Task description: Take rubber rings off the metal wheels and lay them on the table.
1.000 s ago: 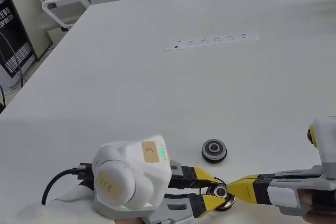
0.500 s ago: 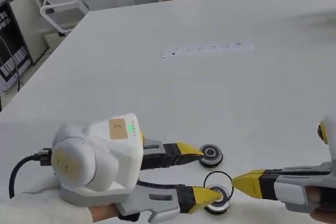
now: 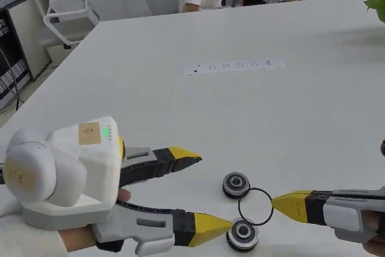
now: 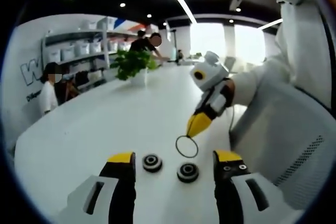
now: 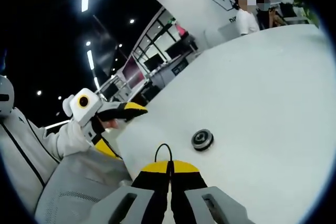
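The right tongs [image 3: 274, 202] are pinching shut on the black rubber ring [image 3: 239, 207], which is seemingly hanging just above the tabletop [image 3: 180, 106] between two metal wheels [image 3: 236, 185]. The left tongs [image 3: 213, 192] are gaping wide.

right tool [image 3: 278, 204] cut by edge, ring [image 5: 163, 145] partly hidden

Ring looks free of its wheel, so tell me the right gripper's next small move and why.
Probably lower the right gripper to bare table and open its jaws: the ring hangs from its shut jaws, off both wheels, so laying it down comes next.
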`<action>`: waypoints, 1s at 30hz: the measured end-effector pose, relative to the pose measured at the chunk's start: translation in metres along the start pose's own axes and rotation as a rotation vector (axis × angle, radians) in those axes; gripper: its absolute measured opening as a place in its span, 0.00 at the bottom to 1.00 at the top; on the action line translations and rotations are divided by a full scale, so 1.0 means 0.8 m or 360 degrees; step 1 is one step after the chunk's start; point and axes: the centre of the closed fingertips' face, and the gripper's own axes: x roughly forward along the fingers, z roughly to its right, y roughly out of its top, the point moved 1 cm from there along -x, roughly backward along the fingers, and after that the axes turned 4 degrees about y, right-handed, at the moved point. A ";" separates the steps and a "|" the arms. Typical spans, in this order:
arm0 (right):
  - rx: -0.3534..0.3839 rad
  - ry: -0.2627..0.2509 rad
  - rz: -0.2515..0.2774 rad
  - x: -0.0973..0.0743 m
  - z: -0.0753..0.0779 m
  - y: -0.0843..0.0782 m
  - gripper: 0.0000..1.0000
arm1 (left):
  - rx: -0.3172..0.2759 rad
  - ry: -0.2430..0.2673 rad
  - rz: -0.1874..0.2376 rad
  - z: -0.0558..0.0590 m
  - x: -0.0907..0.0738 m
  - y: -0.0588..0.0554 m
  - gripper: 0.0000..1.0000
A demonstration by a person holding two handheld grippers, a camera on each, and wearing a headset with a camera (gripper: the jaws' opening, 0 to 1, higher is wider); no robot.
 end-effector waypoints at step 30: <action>-0.0143 0.0035 0.0039 -0.003 -0.035 0.058 0.00 | -0.0185 0.0231 0.0156 -0.030 -0.094 0.000 0.93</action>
